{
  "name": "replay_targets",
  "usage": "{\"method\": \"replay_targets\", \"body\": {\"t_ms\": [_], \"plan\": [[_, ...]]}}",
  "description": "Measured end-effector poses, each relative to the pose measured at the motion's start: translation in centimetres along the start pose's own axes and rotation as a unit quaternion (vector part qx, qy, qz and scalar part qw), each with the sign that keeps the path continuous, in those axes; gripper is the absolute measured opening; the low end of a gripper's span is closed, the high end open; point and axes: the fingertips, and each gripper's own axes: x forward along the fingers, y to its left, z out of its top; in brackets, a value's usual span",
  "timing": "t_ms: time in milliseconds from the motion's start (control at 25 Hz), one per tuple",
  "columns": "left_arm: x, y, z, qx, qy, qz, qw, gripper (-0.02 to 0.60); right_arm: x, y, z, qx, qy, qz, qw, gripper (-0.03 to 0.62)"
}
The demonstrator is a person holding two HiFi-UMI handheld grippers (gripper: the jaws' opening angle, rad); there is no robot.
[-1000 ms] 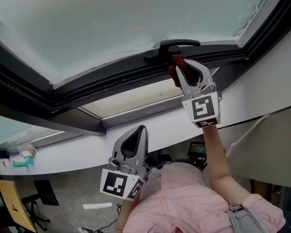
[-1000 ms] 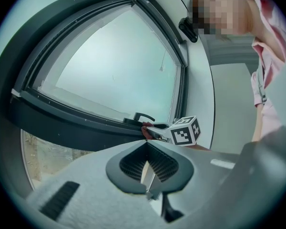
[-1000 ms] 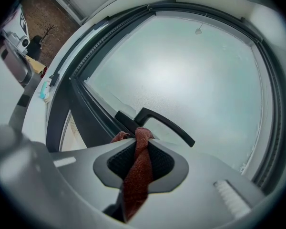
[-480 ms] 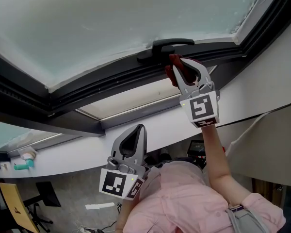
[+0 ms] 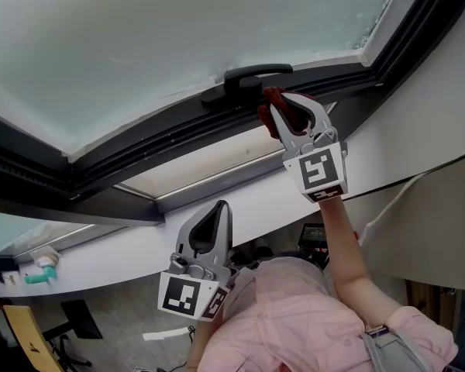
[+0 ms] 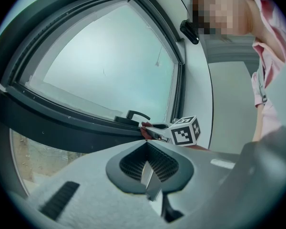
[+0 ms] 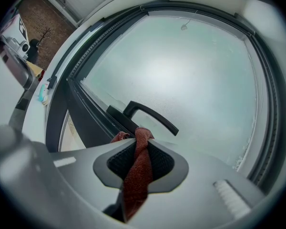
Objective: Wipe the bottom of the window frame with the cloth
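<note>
Your right tongs [image 5: 287,113] clamp the cloth [image 7: 135,175] with its bunched end poking past the tips, so fabric, not metal, meets the frame [image 5: 178,134] just under the handle [image 5: 244,80]. Your left tongs [image 5: 209,227] sit closed on nothing, well back from the wiping path.

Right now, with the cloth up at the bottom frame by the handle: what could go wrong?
1. The cloth is pinched as a thin twist in the right gripper, and little of it shows past the jaws, so bare jaws may scrape the dark frame instead of wiping it.
2. The window handle sits just above the cloth, so a sweep along the frame could snag on it.
</note>
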Motion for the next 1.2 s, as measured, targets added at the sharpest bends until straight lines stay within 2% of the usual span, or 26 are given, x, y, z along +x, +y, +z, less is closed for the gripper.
{"method": "replay_targets", "body": {"t_ms": [1200], "plan": [[1.6,-0.9,0.0,0.002,-0.003,-0.003,1.0000,-0.006,-0.7,-2.8,-1.8,0.015,-0.002,-0.013,1.000,0.064]]}}
